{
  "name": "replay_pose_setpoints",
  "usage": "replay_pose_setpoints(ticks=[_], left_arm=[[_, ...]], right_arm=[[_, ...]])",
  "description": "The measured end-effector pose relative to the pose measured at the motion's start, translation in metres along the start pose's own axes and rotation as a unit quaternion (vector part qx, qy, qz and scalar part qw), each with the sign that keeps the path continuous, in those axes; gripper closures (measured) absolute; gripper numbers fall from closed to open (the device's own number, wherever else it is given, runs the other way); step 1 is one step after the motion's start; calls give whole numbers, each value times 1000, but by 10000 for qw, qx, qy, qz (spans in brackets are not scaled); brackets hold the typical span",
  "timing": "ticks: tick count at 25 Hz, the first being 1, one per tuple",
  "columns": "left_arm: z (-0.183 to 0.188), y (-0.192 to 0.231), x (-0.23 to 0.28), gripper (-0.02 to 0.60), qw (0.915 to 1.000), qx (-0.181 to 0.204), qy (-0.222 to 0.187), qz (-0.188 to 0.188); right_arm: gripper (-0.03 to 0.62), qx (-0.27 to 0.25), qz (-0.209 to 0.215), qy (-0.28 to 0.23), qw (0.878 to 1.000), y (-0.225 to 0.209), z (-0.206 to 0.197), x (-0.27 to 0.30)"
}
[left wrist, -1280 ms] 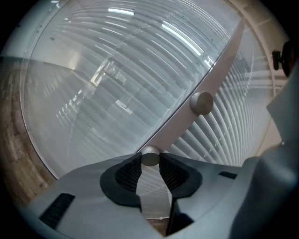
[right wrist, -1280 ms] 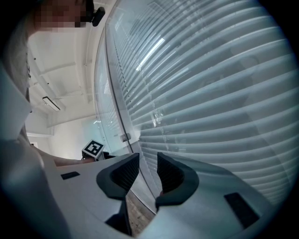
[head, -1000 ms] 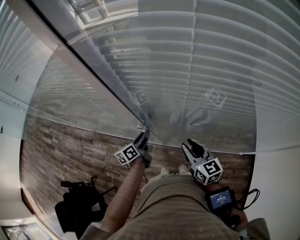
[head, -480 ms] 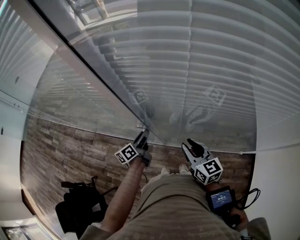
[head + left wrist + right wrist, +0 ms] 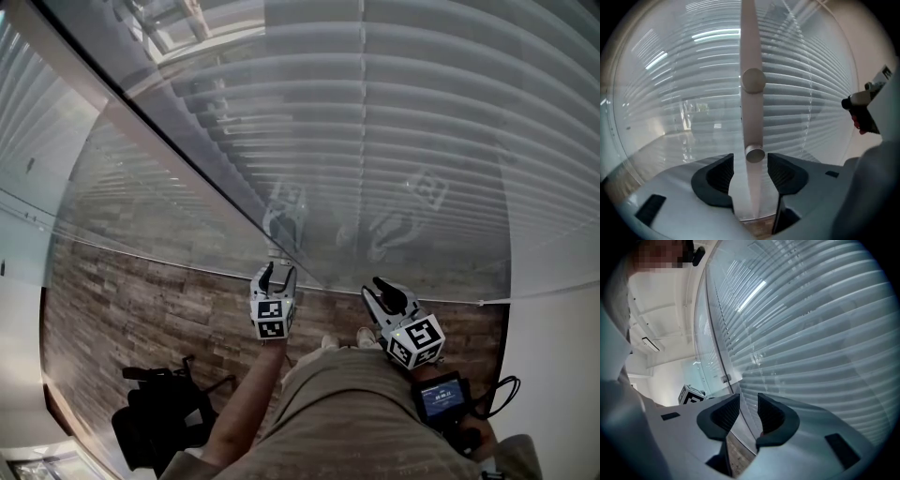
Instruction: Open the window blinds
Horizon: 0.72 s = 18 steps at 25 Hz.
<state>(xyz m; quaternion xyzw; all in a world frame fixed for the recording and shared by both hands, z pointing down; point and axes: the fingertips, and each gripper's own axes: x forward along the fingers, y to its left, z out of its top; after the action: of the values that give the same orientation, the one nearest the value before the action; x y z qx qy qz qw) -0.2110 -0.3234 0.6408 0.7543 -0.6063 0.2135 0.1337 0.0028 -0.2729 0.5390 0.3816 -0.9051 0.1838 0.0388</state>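
White slatted blinds (image 5: pixel 422 141) hang behind a glass wall, and they also fill the left gripper view (image 5: pixel 689 93) and the right gripper view (image 5: pixel 815 333). A pale upright post (image 5: pixel 751 42) carries two round knobs. The lower knob (image 5: pixel 754 153) stands between the jaws of my left gripper (image 5: pixel 750 169), whose pads do not touch it. Those jaws have just been opening. In the head view the left gripper (image 5: pixel 277 274) points at the post's foot. My right gripper (image 5: pixel 386 298) is beside it, open and holding nothing (image 5: pixel 743 414).
The upper knob (image 5: pixel 753 79) sits higher on the post. A black bag with gear (image 5: pixel 159 417) lies on the wood-plank floor (image 5: pixel 141 309) at the lower left. A small device with a lit screen (image 5: pixel 442 397) hangs by the person's right side.
The left gripper has rolled about its own axis, so its marker cube now faces the head camera, and its jaws stand wider apart. The right gripper has kept still.
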Motion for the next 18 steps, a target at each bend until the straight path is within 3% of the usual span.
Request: replay_pose_setpoints(ticks=[3, 6, 9, 14, 18], left_arm=[[5, -9, 1, 346, 9988, 487, 38, 67], [7, -9, 5, 374, 9977, 656, 59, 168], [3, -6, 8, 442, 9975, 655, 77, 238], [6, -5, 8, 445, 9985, 521, 26, 162], [5, -4, 6, 445, 9999, 158, 23, 64]], right_arm=[[470, -3, 7, -6, 10000, -1, 1, 1], [468, 3, 11, -9, 10000, -1, 2, 3], [470, 4, 15, -4, 10000, 0, 2, 3], [470, 25, -10, -13, 10000, -3, 2, 4], [470, 21, 2, -13, 10000, -3, 0, 4]])
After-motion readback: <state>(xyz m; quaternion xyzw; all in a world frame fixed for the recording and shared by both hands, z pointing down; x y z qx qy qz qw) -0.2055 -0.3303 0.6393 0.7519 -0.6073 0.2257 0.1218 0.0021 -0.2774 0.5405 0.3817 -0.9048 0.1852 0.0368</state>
